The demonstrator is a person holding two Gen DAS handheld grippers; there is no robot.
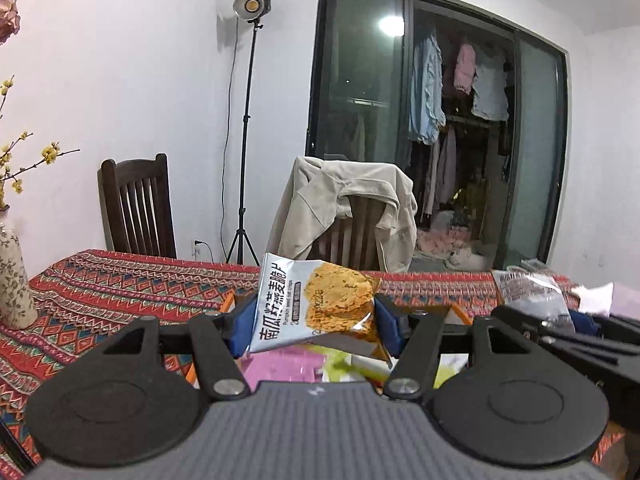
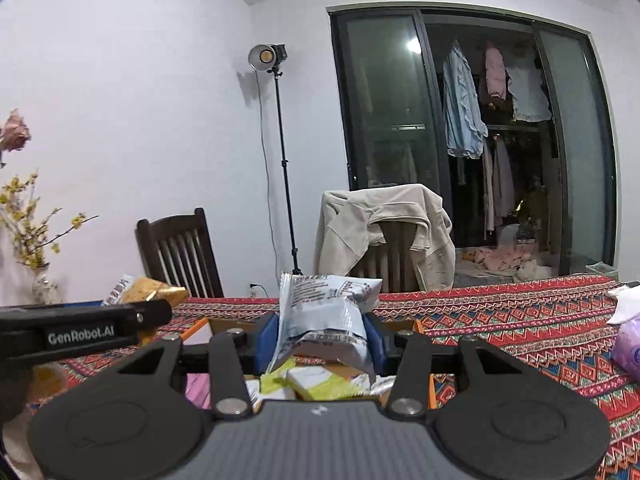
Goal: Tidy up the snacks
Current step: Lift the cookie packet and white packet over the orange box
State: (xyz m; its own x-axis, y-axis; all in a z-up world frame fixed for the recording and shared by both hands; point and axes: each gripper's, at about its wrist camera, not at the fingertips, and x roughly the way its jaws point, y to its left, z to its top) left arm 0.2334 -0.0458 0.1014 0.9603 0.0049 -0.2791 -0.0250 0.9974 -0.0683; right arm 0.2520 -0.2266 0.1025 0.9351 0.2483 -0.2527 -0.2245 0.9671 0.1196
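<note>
Left hand-held gripper (image 1: 314, 322) clamps crisp packet (image 1: 320, 304); right hand-held gripper (image 2: 320, 336) clamps pale packet (image 2: 324, 320).

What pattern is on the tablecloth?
Red, with bands of multicoloured geometric diamonds and zigzags; the tablecloth shows best in the right wrist view.

White walls (image 1: 120, 60) enclose the room. A lamp on a tripod stand (image 1: 252, 6) glows against the back wall beside a dark wooden chair (image 1: 136, 204). A second chair carries a beige jacket (image 1: 344, 208). Behind it, dark sliding glass doors (image 1: 360, 76) reveal hanging clothes (image 1: 428, 88). A red patterned cloth (image 1: 112, 288) covers the bench.
</note>
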